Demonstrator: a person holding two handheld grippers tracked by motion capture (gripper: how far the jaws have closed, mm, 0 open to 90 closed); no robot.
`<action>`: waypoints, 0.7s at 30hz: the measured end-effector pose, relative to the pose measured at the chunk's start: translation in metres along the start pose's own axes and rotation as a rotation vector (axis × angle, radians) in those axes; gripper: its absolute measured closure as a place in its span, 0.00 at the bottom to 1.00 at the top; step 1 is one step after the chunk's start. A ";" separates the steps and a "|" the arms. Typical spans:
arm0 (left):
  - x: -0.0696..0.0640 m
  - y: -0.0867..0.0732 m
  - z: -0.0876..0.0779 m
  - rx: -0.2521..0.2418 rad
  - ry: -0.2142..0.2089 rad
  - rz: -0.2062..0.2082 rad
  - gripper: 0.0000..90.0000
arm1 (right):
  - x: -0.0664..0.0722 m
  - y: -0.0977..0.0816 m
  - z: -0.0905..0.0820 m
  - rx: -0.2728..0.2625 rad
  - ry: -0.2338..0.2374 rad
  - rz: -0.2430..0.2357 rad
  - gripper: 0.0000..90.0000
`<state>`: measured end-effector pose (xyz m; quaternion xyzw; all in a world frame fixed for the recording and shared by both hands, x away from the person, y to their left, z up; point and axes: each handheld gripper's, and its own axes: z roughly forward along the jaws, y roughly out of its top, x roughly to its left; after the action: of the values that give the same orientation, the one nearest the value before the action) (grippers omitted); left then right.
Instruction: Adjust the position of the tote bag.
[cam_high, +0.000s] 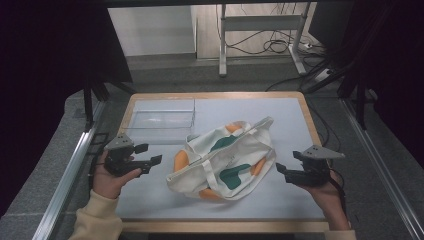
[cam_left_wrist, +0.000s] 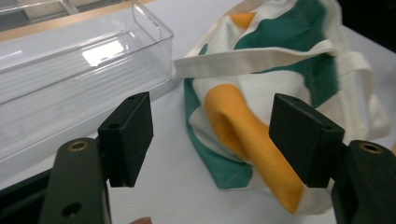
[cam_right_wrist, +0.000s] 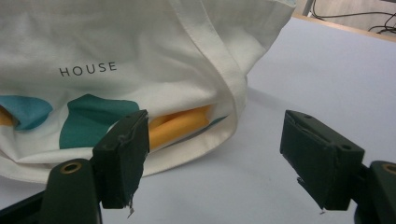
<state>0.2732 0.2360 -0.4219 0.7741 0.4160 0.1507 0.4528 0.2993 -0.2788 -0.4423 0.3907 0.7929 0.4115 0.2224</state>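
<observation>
A clear tray (cam_high: 162, 120) sits empty near the tabletop's (cam_high: 295, 200) far-left corner; tote bag (cam_high: 225, 160) lies mid-table between left gripper (cam_high: 150, 160) and right gripper (cam_high: 287, 162), jaws open.

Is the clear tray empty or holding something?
Empty. The clear tray shows bare ribbed floor through its walls; the tote bag lies beside it on the table.

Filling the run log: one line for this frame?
left claw: open, beside tote bag | right claw: open, beside bag | clear tray: behind left claw | contact: none
</observation>
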 end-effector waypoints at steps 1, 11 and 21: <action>-0.001 0.001 -0.001 -0.002 -0.005 0.003 0.34 | 0.000 0.000 0.000 -0.002 -0.002 -0.003 0.27; -0.009 0.003 -0.001 0.009 -0.036 0.028 0.36 | -0.001 -0.001 0.000 0.007 -0.007 -0.003 0.27; -0.030 0.009 0.001 0.035 -0.078 0.095 0.37 | 0.000 -0.001 0.002 0.020 -0.013 -0.006 0.27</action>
<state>0.2600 0.2101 -0.4109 0.8060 0.3636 0.1343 0.4474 0.3000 -0.2782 -0.4440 0.3929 0.7967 0.4004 0.2248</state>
